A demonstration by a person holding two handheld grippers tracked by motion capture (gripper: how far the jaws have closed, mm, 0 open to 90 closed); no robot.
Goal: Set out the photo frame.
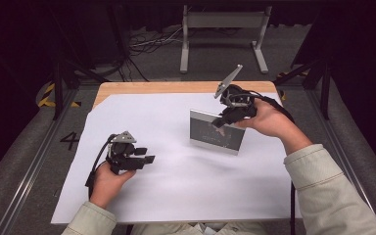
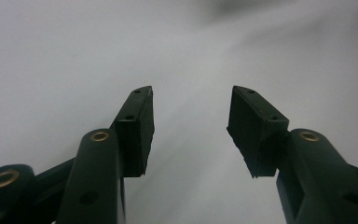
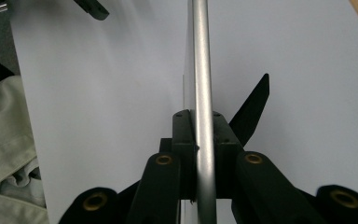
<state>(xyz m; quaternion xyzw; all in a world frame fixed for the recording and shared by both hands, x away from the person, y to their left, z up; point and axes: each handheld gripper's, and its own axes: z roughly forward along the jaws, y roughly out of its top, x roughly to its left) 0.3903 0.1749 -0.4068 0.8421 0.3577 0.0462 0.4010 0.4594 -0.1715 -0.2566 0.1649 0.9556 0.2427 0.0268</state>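
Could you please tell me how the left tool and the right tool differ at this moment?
The left tool is open with nothing between its jaws; the right tool is shut on the top edge of the picture frame. The left tool lies low and level over the white sheet; the right tool sits higher and points down at the frame. Both are black, two-jawed and hand-held.

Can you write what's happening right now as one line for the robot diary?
right gripper: fingers shut on picture frame top edge, frame upright on white sheet | left gripper: fingers open, nothing held, low over sheet
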